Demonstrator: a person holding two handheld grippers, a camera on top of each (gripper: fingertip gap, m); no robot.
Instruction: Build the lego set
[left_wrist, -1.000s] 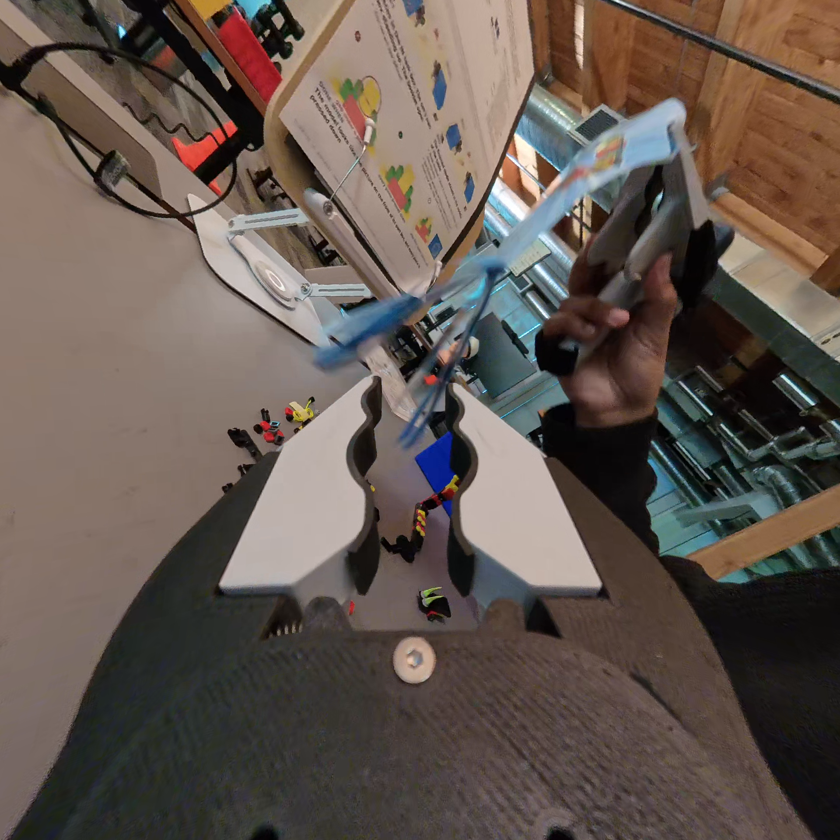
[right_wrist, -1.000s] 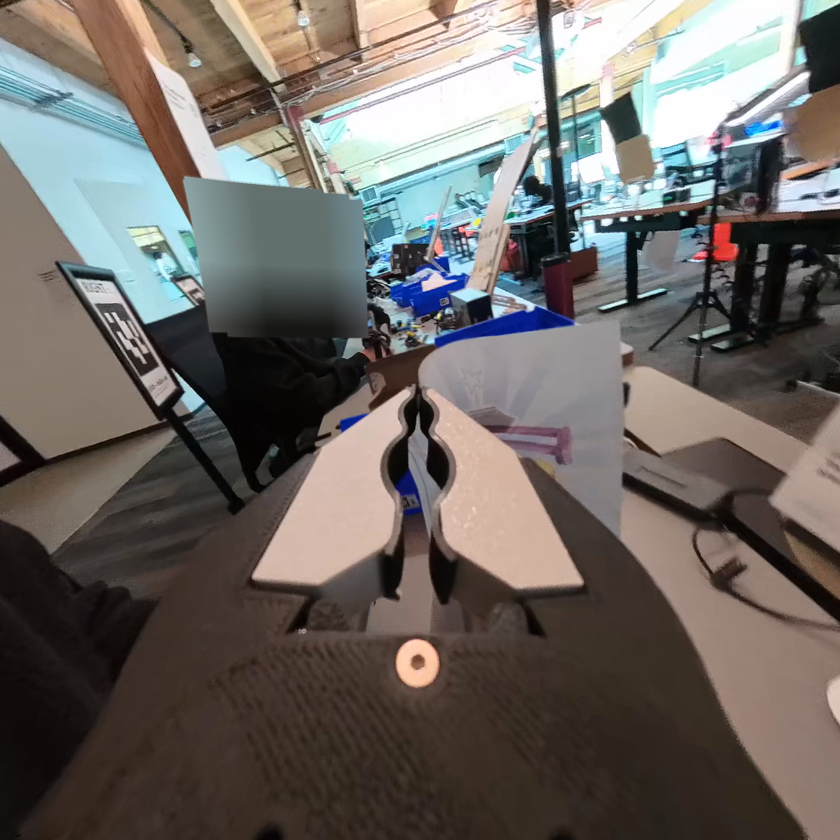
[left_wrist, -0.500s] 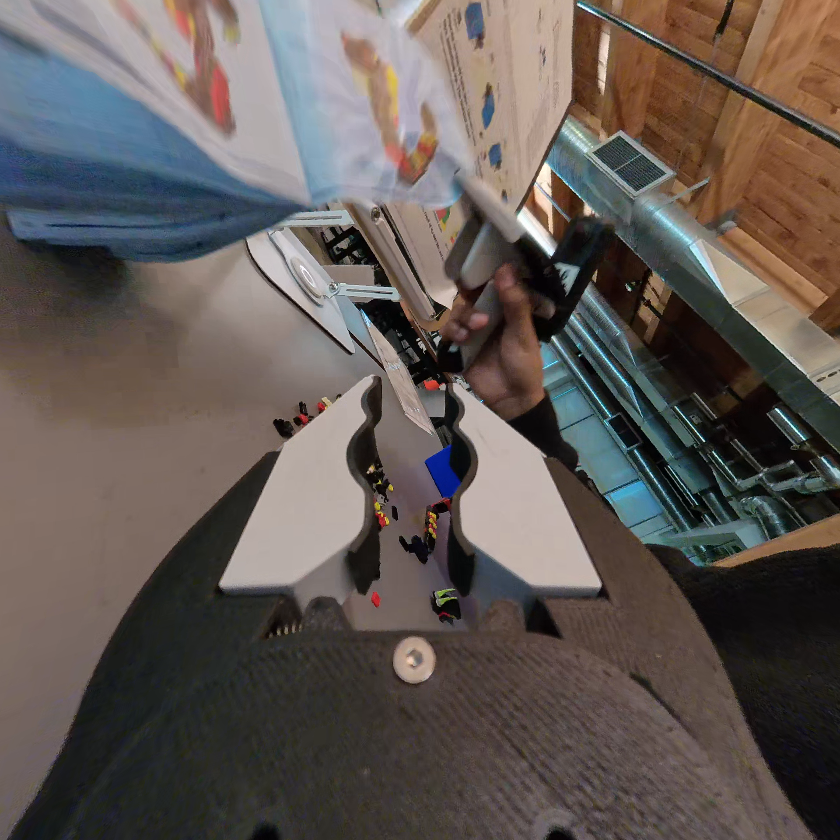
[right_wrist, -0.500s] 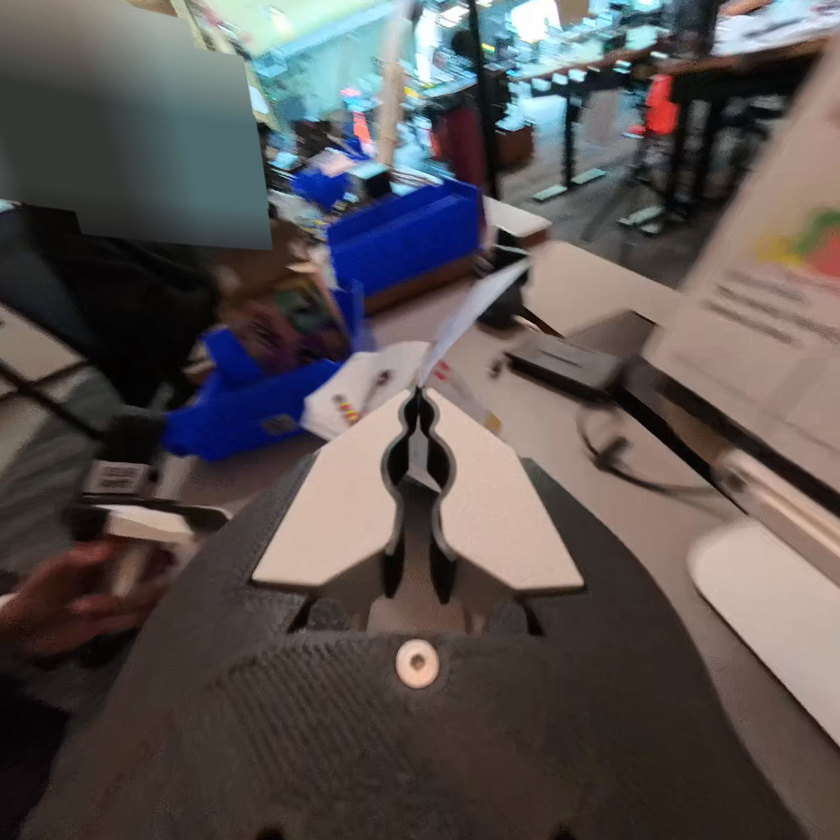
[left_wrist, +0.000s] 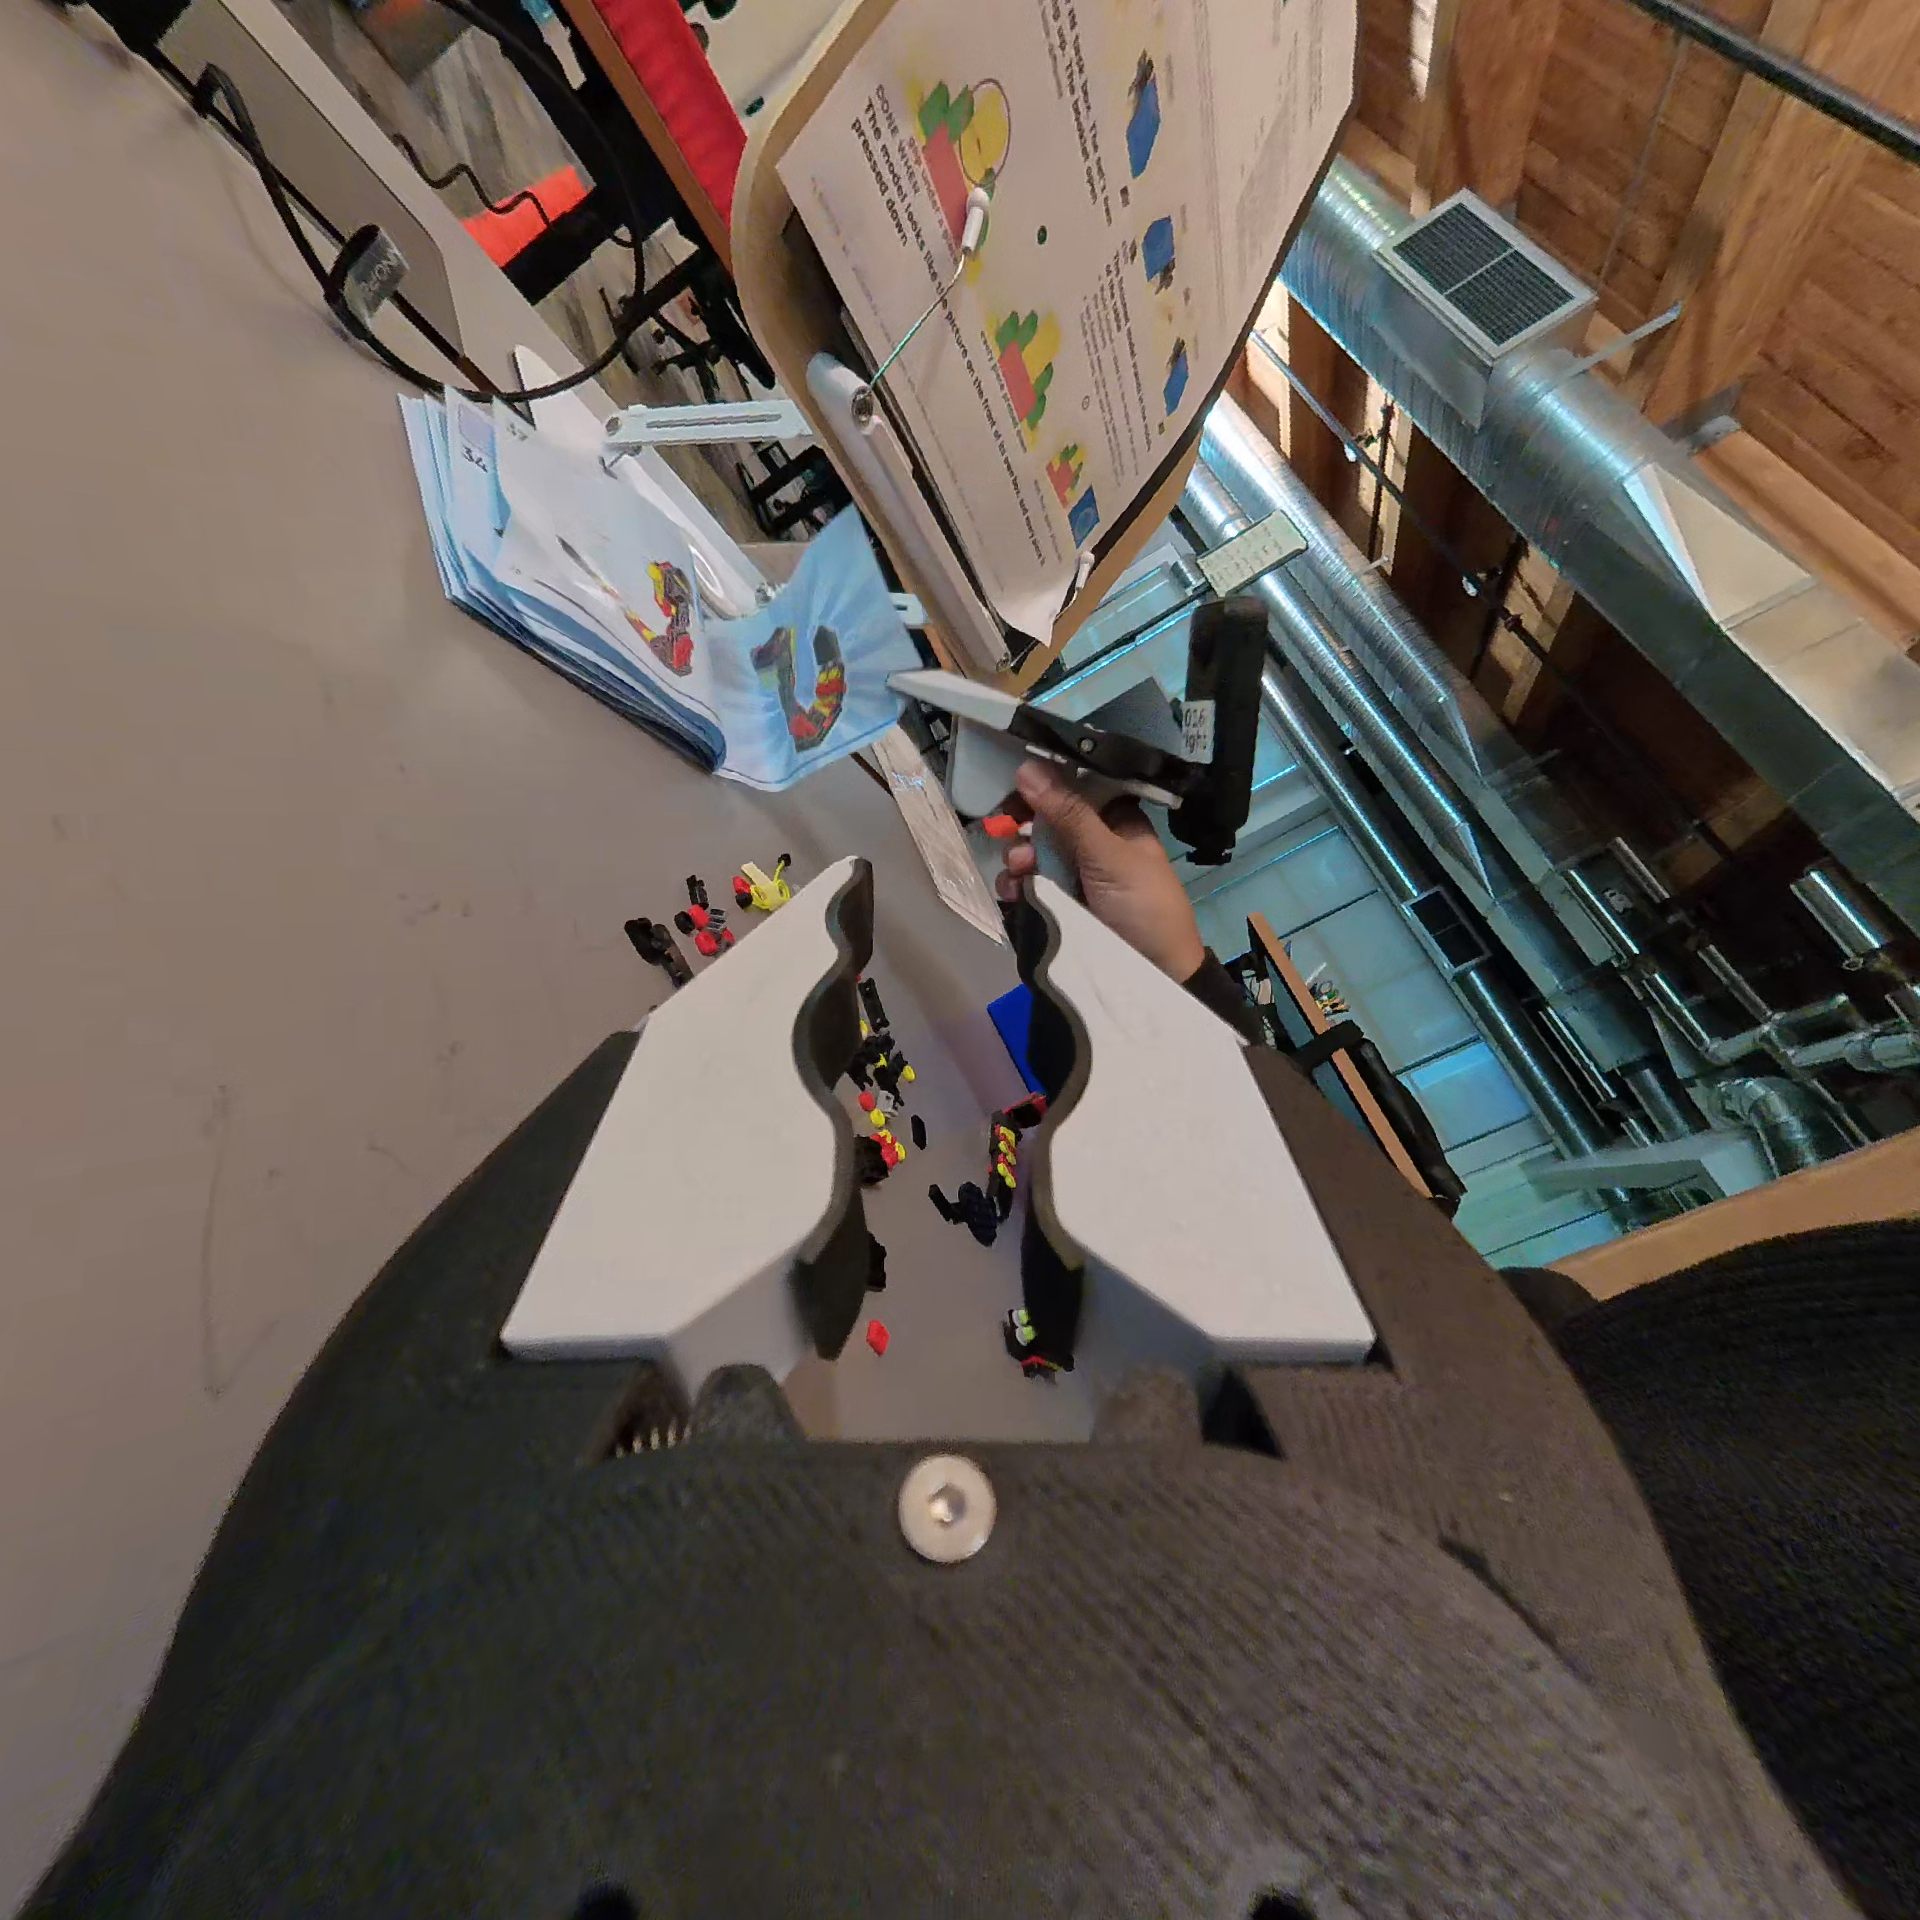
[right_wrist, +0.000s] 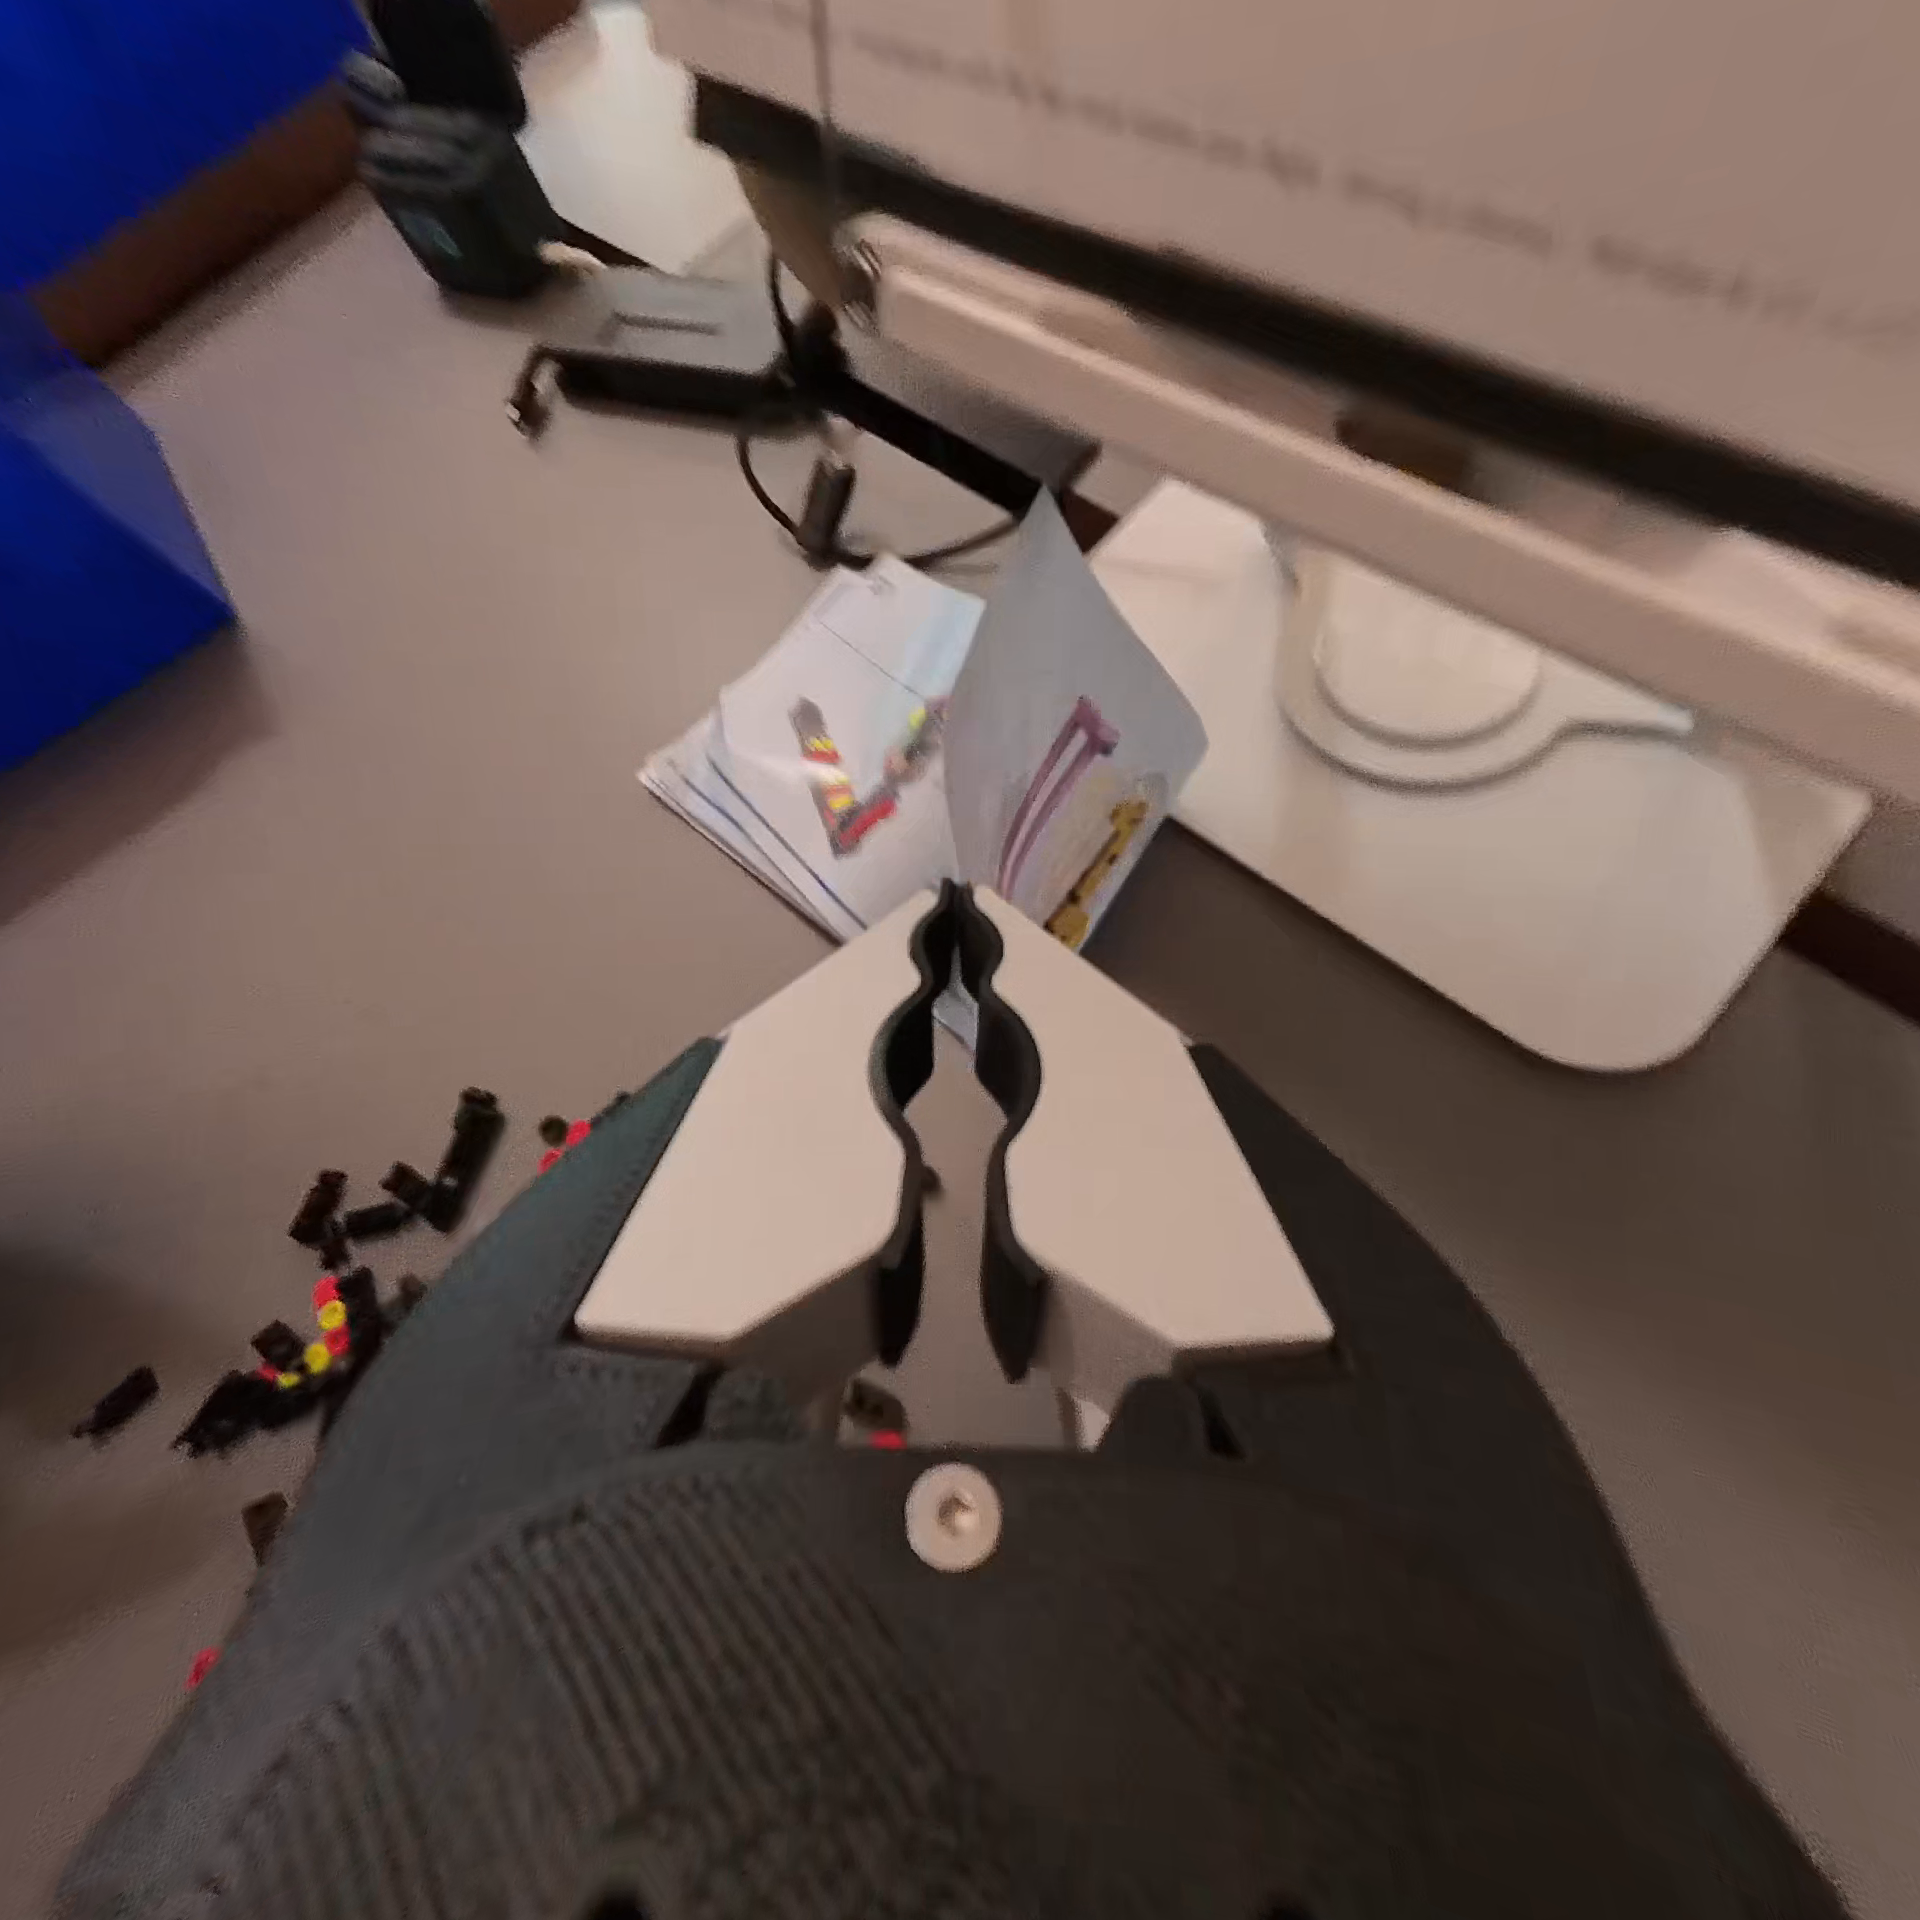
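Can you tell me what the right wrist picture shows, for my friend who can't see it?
The right hand-held gripper is shut on a page of the instruction booklet, which lies open on the grey table. Small black, red and yellow lego pieces are scattered to the left, and a white stand base sits behind the booklet.

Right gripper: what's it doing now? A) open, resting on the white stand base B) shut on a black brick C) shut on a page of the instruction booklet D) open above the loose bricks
C: in the right wrist view the right gripper has its tips pinched on the lower edge of a raised page of the instruction booklet, which lies open on the table; the left wrist view agrees.
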